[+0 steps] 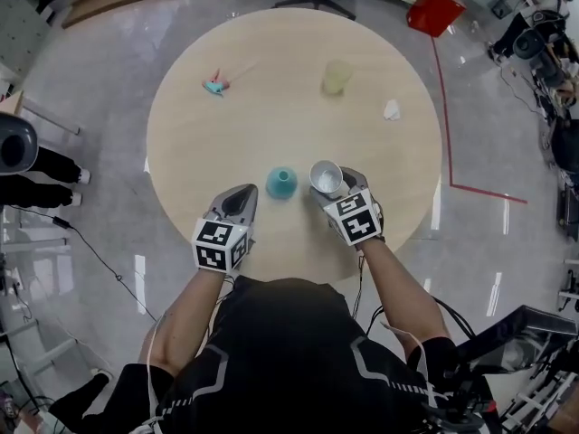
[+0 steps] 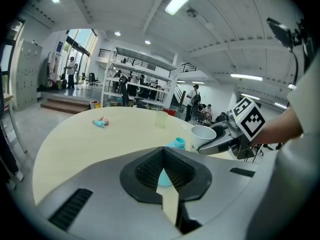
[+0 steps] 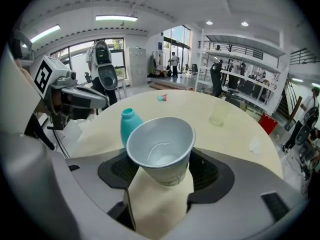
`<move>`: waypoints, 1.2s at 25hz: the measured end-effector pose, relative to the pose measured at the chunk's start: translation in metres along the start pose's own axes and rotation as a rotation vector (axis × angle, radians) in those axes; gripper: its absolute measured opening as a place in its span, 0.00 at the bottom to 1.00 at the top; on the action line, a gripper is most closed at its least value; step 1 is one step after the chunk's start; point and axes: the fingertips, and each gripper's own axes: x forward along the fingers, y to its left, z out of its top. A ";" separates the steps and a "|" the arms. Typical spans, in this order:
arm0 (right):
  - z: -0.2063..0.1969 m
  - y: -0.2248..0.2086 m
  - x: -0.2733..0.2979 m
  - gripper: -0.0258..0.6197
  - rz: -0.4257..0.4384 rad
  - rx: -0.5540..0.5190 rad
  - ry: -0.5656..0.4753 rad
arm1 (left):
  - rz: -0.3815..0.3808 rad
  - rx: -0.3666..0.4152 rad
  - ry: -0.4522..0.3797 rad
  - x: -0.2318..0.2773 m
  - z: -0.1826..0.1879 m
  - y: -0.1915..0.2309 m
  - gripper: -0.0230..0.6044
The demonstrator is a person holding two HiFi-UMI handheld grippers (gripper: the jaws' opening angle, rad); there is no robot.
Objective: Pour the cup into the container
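Observation:
My right gripper [image 1: 331,184] is shut on a white paper cup [image 1: 325,176] and holds it just above the table, mouth up. In the right gripper view the cup [image 3: 160,148] sits between the jaws, with something pale at its bottom. A small teal container [image 1: 281,183] with a narrow neck stands on the round table just left of the cup; the right gripper view shows the container [image 3: 129,122] behind the cup. My left gripper [image 1: 241,199] is shut and holds nothing, left of the container [image 2: 177,143].
On the far half of the wooden table [image 1: 271,125] stand a pale yellow translucent cup [image 1: 336,77], a small teal and pink toy [image 1: 215,85] and a crumpled white scrap [image 1: 392,109]. A red bin [image 1: 434,9] stands on the floor beyond.

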 end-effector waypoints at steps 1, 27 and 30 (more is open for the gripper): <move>-0.005 -0.001 0.001 0.52 0.005 0.019 0.000 | 0.005 0.000 0.008 0.001 -0.002 0.002 0.04; -0.053 -0.017 0.031 0.52 0.025 0.211 -0.160 | 0.005 0.003 0.119 0.034 -0.031 0.009 0.04; -0.054 -0.019 0.026 0.54 0.011 0.214 -0.160 | 0.002 0.011 0.106 0.033 -0.025 0.008 0.04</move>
